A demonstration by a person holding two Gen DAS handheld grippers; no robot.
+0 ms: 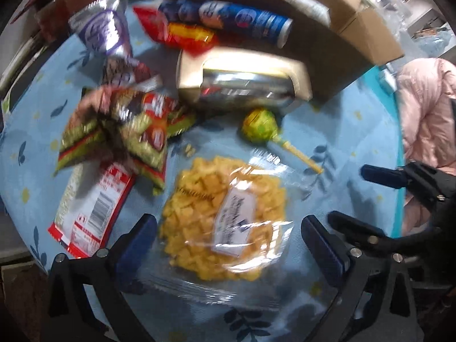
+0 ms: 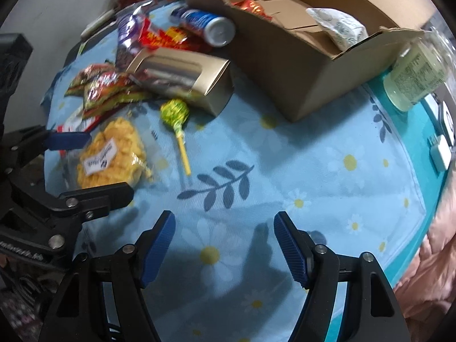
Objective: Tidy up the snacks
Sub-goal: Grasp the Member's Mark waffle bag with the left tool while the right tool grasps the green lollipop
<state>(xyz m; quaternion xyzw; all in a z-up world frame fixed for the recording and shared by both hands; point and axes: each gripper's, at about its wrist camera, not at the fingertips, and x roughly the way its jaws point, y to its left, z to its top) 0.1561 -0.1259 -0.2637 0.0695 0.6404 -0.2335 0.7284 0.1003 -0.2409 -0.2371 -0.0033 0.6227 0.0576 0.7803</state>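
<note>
Pale grey wall (image 2: 57,8) — blue floral tablecloth (image 2: 313,171) over table.

Snack count on the worktop (image 2: 285,171)

One clear bag of yellow crackers (image 1: 225,222), one green lollipop (image 2: 175,112), one blue tube of biscuits (image 2: 203,25), one beige windowed carton (image 2: 185,77), one cardboard box (image 2: 299,65), one pale bottle (image 2: 413,77); the heap of small green-and-red packets (image 1: 114,131) is too blurred to count.

Glossy clear plastic snack bag (image 1: 225,222), matt woven tablecloth (image 2: 285,171), matt cardboard box (image 2: 285,65), shiny foil packets (image 1: 114,125).
</note>
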